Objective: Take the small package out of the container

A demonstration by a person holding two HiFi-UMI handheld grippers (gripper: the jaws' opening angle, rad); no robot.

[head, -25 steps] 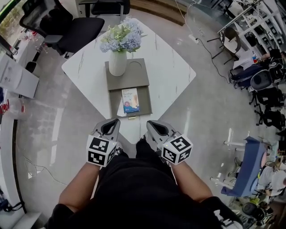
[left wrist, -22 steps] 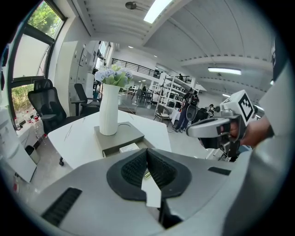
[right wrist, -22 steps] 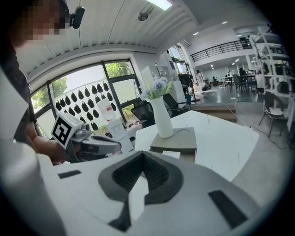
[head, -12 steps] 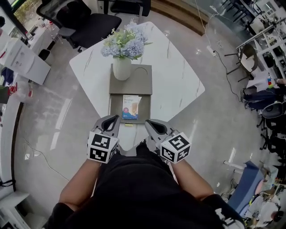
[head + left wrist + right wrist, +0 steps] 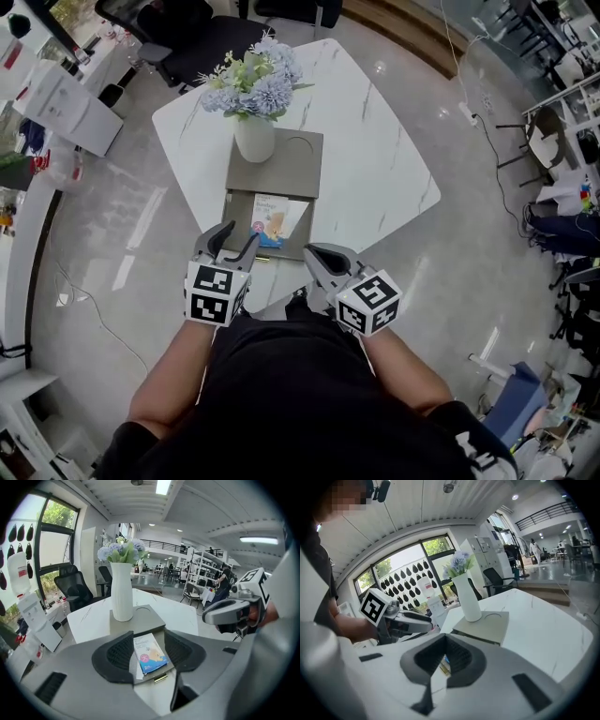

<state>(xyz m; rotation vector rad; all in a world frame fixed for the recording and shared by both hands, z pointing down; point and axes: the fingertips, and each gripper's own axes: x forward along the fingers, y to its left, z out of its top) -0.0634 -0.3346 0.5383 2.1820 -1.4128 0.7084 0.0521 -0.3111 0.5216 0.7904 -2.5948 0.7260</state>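
A small blue-and-white package (image 5: 273, 221) lies flat in the near half of a flat grey container (image 5: 281, 173) on the white table (image 5: 375, 169). My left gripper (image 5: 240, 234) hovers at the container's near left corner. Its jaws have just been opening and now stand open with nothing between them. In the left gripper view the package (image 5: 150, 654) shows beyond the gap between the dark pads (image 5: 117, 658), not touched. My right gripper (image 5: 315, 251) is shut and empty, just off the container's near right corner. In the right gripper view little shows through its jaws (image 5: 443, 662).
A white vase of pale blue flowers (image 5: 253, 139) stands on the container's far half. The table's near corner (image 5: 272, 291) lies under both grippers. A black office chair (image 5: 187, 28) stands behind the table, and white boxes (image 5: 66, 98) sit on the floor to the left.
Both grippers have moved forward over the table's near corner toward the container. The left jaws, shut before, now stand apart. The right jaws stay shut.
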